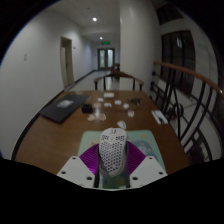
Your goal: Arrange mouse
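A white perforated mouse [112, 152] stands upright between my gripper's [112, 163] purple pads [92, 158]. Both pads press against its sides, and it is held above the brown table [60, 135]. A pale green mat [140, 137] lies on the table just beyond the fingers, behind the mouse.
The long table runs away from me. A dark laptop or pad [62, 110] lies at the left, and papers and small items [110, 98] lie farther back. Chairs [160, 95] stand along the right side. A glass door [105, 58] is at the far end of the room.
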Demonstrator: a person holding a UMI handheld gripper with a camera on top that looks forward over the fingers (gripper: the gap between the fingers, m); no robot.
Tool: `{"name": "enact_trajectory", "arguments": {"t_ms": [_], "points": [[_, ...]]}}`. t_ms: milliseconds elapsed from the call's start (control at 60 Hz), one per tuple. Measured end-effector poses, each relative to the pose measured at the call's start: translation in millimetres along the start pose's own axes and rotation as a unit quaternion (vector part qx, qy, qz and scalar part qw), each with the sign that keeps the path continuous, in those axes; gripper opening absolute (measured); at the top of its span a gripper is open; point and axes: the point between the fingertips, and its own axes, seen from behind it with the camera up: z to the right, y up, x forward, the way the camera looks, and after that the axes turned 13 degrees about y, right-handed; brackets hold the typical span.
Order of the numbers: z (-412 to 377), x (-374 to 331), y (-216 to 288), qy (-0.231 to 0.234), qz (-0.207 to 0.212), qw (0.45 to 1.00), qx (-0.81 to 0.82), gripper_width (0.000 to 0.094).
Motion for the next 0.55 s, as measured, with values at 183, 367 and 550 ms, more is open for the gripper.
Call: {"name": "enact_trajectory", "arguments": {"t_ms": [183,367,550], "points": [[20.8,22.4,-52.4,0.016,-0.059,0.997,0.037,0.0383],[15.9,17.8,-55.6,0.05,-0.073,0.995,0.042,0.0627],[20.0,-40.5,-54.3,0.06,-0.049,0.997,-0.001,0.0856]]}}
